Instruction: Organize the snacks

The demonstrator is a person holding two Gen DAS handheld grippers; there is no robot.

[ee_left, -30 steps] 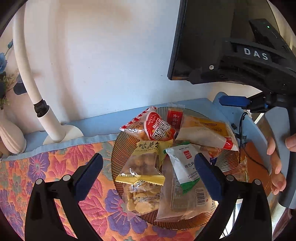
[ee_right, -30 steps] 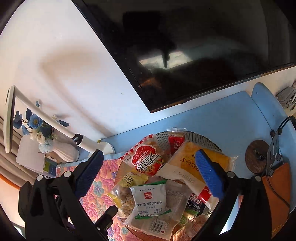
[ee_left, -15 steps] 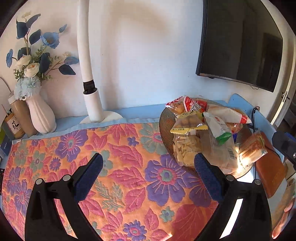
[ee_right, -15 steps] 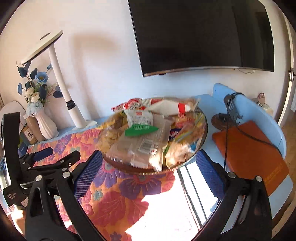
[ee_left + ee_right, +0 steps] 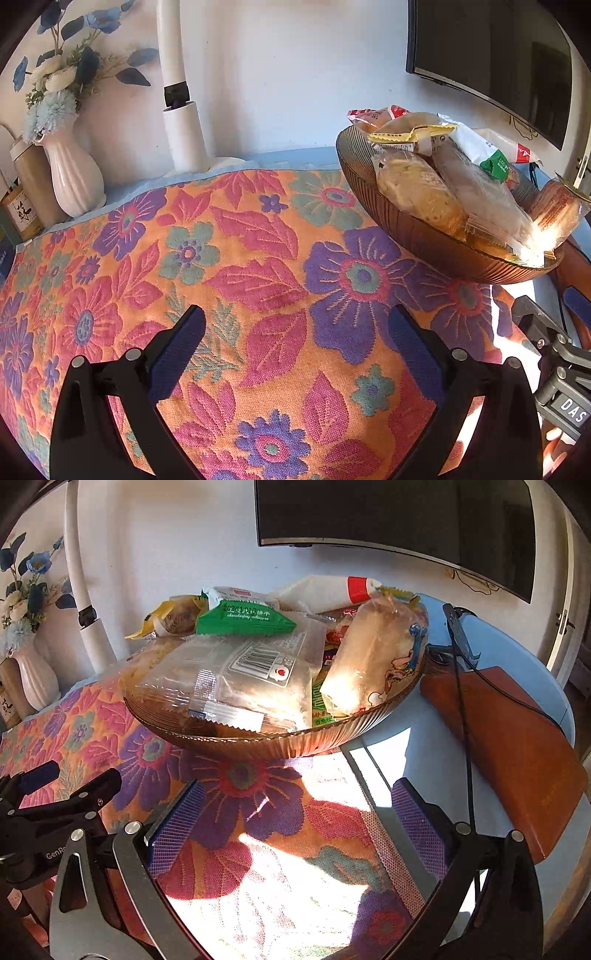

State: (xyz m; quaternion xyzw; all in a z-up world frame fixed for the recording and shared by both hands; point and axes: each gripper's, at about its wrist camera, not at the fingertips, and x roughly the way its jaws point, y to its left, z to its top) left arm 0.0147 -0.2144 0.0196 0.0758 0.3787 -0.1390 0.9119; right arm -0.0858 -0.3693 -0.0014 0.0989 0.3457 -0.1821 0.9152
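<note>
A ribbed amber glass bowl (image 5: 424,236) (image 5: 258,744) piled with several snack packets stands at the right end of the flowered cloth. A green-and-white packet (image 5: 243,614) lies on top, over a clear barcoded packet (image 5: 236,672) and a clear bread roll packet (image 5: 373,653). My left gripper (image 5: 295,343) hovers open and low over the cloth, to the left of the bowl, holding nothing. My right gripper (image 5: 295,819) is open in front of the bowl, with nothing between its fingers. Part of the left gripper's frame (image 5: 55,812) shows in the right wrist view.
A white vase of blue flowers (image 5: 72,177) and a white lamp post (image 5: 181,122) stand at the back by the wall. A wall-mounted TV (image 5: 388,517) hangs behind. An orange-brown book (image 5: 513,749) with a black cable (image 5: 463,709) lies right of the bowl on the blue table.
Both grippers have drawn back from above the bowl and dropped low over the cloth. The left one has swung to the left. Both stay open.
</note>
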